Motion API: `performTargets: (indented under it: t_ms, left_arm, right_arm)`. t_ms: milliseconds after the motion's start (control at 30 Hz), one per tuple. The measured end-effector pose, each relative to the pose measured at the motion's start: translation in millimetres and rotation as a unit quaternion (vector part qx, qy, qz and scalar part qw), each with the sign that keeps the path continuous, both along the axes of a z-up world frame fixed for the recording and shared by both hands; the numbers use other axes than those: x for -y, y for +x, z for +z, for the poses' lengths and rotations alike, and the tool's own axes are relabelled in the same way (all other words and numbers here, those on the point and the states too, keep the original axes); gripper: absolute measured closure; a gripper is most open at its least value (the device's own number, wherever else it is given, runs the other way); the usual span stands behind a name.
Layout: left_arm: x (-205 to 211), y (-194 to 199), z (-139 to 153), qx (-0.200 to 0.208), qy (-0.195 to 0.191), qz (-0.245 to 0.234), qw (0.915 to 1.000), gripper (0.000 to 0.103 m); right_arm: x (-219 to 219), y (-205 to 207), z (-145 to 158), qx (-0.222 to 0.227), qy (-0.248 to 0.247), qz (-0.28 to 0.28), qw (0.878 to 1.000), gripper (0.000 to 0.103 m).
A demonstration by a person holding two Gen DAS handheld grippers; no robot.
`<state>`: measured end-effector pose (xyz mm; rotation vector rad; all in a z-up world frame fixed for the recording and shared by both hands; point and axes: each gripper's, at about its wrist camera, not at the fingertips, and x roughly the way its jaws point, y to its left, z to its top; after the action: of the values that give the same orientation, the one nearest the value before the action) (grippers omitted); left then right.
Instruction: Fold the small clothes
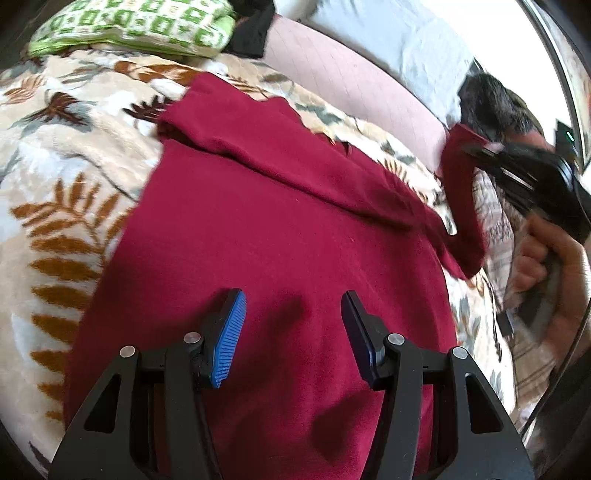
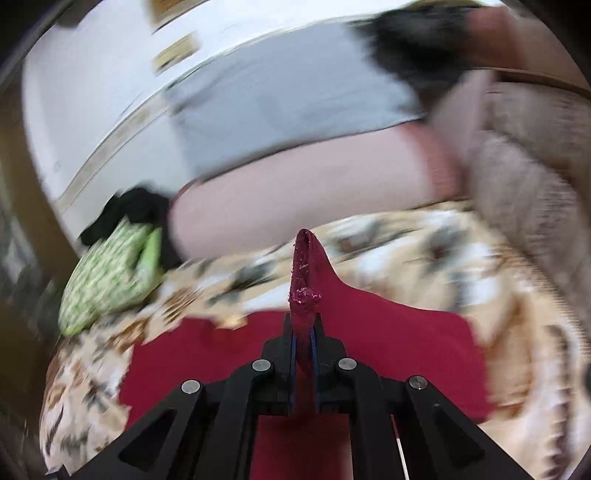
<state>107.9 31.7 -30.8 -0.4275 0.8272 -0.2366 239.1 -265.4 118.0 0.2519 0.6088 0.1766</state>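
The red garment [image 1: 266,229] lies spread over our leaf-patterned blanket [image 1: 66,192] on the bed, one part already folded across its upper half. Our left hand-held gripper [image 1: 293,332] hovers over the near part of the cloth with its blue pads [image 1: 227,339] standing apart and nothing between them. Our right hand-held gripper [image 2: 303,332] is clamped tight on a pinch of the same garment [image 2: 388,332], a red fold sticking up past its tips, and in the left wrist view that corner is lifted off the blanket at the right edge, where our hand [image 1: 543,258] grips the handle. A green-and-white patterned cushion [image 1: 136,26] sits at the far end of the bed, beside a pale pink surface [image 1: 351,85]. The right wrist view is blurred.
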Motion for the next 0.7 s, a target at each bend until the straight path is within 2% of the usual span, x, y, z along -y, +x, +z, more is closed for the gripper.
performTargets:
  t_ms: [133, 267, 433, 700]
  left_arm:
    - [-19, -9, 3, 0.012, -0.01, 0.048, 0.9988, 0.05]
    - [-25, -8, -2, 0.001, -0.02, 0.061, 0.9979, 0.05]
    - [-28, -6, -5, -0.004, -0.031, 0.071, 0.997, 0.05]
    - [-33, -5, -7, -0.008, -0.037, 0.081, 0.996, 0.05]
  right_arm:
    - [-103, 21, -31, -0.013, -0.008, 0.082, 0.997, 0.097]
    - [-171, 34, -63, -0.041, -0.02, 0.137, 0.989, 0.097]
    - [-218, 37, -87, -0.068, -0.038, 0.193, 0.978, 0.097]
    - [-232, 55, -106, -0.115, -0.017, 0.231, 0.966, 0.096]
